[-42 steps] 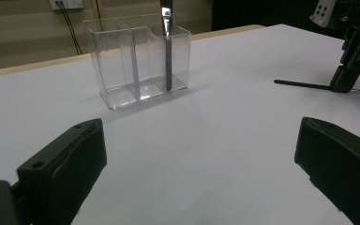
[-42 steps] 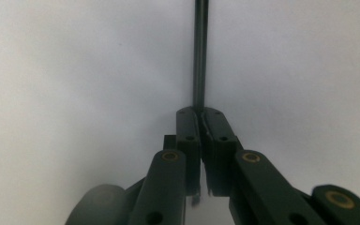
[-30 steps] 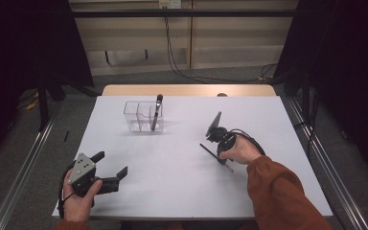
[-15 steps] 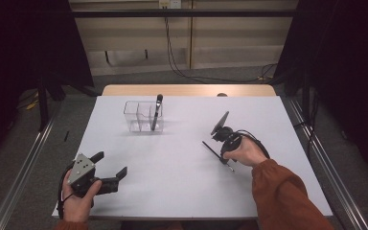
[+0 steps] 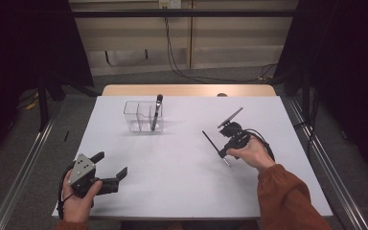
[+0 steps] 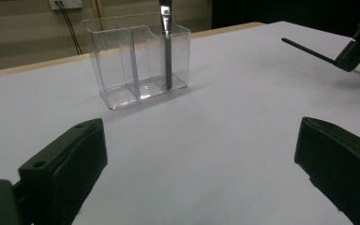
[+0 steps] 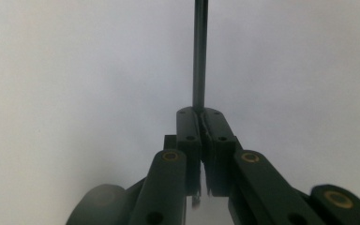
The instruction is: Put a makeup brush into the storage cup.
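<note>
desk: white top (image 5: 182, 158), mid-frame in the high view; wooden strip along its far edge.
organizer: clear plastic box with compartments (image 5: 143, 116), upper left of centre in the high view; upper centre in the left gripper view (image 6: 136, 61). Stands upright on the desk.
pen in organizer: dark pen (image 5: 156, 111) standing nearly upright in the box's right-hand compartment as the high view shows it, top poking above the rim. Left gripper view shows it against the right compartment's wall (image 6: 168, 51).
left tongs: lower left of the high view (image 5: 109, 168), held in the left hand (image 5: 76, 196) at the desk's near edge. Jaws spread wide, nothing between them; the left gripper view shows bare desk in the gap (image 6: 201, 168). Pointed toward the organizer, well apart from it.
right tongs: right of centre in the high view (image 5: 225, 151), held in the right hand (image 5: 250, 152), orange sleeve behind. Jaws pressed together, pinching a thin dark rod.
rod: slim, dark stick (image 5: 211, 142); in the high view it runs up-left from the jaw tips over the desk. Right gripper view: it goes straight up from the closed tips to the top of frame (image 7: 199, 51). Also at upper right in the left gripper view (image 6: 309, 52). Cannot tell whether its far end touches the desk.
</note>
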The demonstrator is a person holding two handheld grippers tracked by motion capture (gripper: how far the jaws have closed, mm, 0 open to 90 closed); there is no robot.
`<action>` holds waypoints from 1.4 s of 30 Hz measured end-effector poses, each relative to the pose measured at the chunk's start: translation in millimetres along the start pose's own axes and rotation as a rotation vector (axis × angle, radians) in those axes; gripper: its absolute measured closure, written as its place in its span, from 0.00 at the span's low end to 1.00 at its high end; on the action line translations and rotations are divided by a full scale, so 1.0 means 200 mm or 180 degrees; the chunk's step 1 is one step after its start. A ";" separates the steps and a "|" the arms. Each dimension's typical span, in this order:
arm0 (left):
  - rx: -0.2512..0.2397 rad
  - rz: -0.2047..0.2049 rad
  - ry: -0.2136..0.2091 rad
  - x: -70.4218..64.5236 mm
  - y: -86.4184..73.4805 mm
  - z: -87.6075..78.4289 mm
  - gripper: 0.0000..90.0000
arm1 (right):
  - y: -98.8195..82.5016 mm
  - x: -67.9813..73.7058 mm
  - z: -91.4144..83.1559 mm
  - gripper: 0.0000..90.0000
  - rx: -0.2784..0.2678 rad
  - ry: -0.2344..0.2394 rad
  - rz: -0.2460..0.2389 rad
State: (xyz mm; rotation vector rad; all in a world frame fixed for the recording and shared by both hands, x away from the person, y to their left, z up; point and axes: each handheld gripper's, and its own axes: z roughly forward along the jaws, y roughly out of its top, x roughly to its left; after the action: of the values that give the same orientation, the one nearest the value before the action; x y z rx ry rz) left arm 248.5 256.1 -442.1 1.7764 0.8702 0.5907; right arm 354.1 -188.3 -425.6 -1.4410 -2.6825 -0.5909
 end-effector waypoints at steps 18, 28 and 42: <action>-0.0012 -0.0029 0.0016 0.00 0.00 0.00 0.03 | -0.10 0.00 -0.06 0.97 -0.1238 0.0149 -0.0226; -0.0014 -0.0049 0.0023 0.00 0.00 0.00 0.03 | -0.16 0.00 -0.05 0.97 -0.1651 0.0163 -0.0196; -0.0017 -0.0032 0.0024 0.00 0.00 -0.01 0.03 | -0.24 -0.02 -0.08 0.97 -0.2237 0.0278 -0.0182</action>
State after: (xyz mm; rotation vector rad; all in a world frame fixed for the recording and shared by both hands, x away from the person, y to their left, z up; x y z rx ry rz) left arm 248.0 257.4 -441.9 1.7650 0.8815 0.5932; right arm 315.0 -220.0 -426.1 -1.3866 -2.5607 -1.6785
